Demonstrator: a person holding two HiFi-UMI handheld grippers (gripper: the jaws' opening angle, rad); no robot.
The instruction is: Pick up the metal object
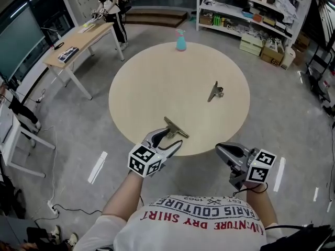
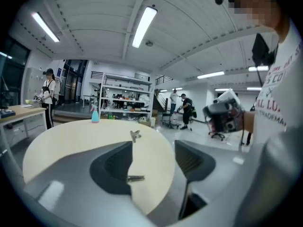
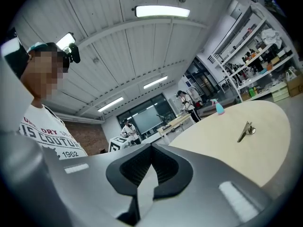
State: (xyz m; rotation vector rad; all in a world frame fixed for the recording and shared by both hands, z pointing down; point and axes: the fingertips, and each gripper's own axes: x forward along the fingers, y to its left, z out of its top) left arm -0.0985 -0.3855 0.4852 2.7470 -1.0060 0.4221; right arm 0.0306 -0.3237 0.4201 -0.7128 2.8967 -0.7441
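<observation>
Pickup not done yet, approach stage only. 2 metal pieces sit on the round table (image 1: pixel 146 88): near metal clip (image 1: pixel 175 128) close to the near edge, far metal clip (image 1: pixel 215 91) further out to the right, well apart from the first. Both lie flat on the wood, neither is lifted. Left gripper (image 1: pixel 171 138) is at the near edge, right by the near clip, jaws apart. In the left gripper view the near clip shows low in the gap, next to the left jaw's tip, and no pad presses on it. Right gripper (image 1: pixel 220 150) hangs off the table on the near right, jaws closed on nothing. Spray bottle (image 1: pixel 180 40) at the far edge is irrelevant. My read: near clip is the target. Left to do: line up, close on it, lift.
</observation>
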